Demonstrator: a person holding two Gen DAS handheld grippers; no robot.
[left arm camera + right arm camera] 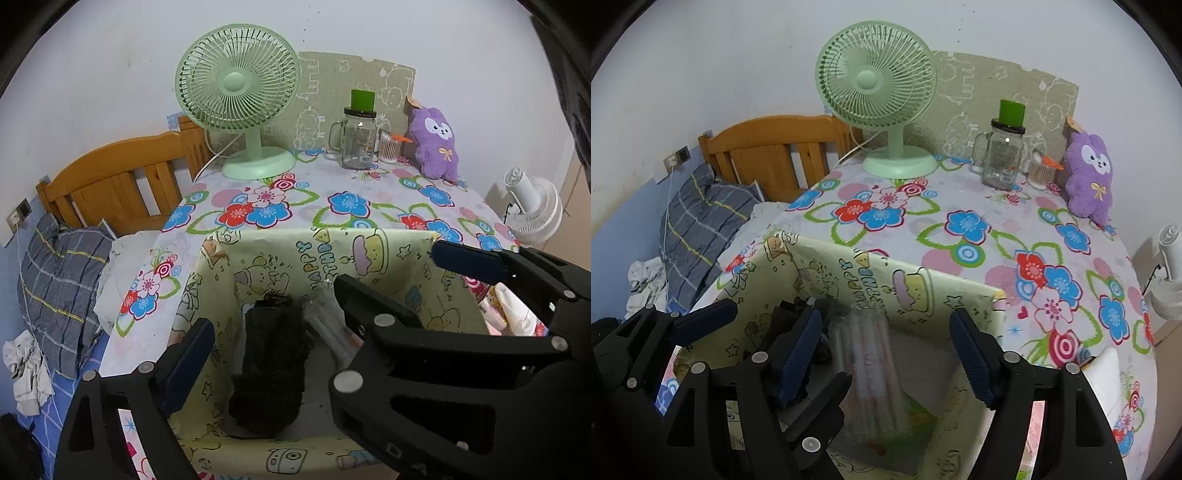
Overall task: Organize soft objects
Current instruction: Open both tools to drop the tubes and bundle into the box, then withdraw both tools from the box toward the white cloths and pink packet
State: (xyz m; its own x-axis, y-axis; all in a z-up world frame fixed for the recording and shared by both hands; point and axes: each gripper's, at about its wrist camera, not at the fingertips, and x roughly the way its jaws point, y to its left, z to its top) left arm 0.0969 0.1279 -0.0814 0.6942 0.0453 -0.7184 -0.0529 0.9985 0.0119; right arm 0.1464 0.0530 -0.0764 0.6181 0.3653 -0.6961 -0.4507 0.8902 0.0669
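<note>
A box lined with yellow cartoon paper (pixel 369 258) stands at the near edge of the flowered table. Inside it lies a black fuzzy soft thing (pixel 273 369), and beside that a clear plastic pack of pale tubes (pixel 871 369), which looks blurred. My left gripper (pixel 280 343) hangs open over the black thing without touching it; its right finger is partly hidden. My right gripper (pixel 885 314) is open above the box. The pack sits below and between its blue pads (pixel 971 354), which stand clear of it. A purple plush toy (pixel 434 144) stands upright at the table's back right.
At the back of the table stand a green fan (pixel 240 96), a glass jar mug with a green lid (pixel 358 136) and a cotton-swab tub (pixel 389 147). A white fan (pixel 535 210) is off to the right. A bed with a wooden headboard (pixel 122 181) and a plaid pillow (pixel 62 284) lies to the left.
</note>
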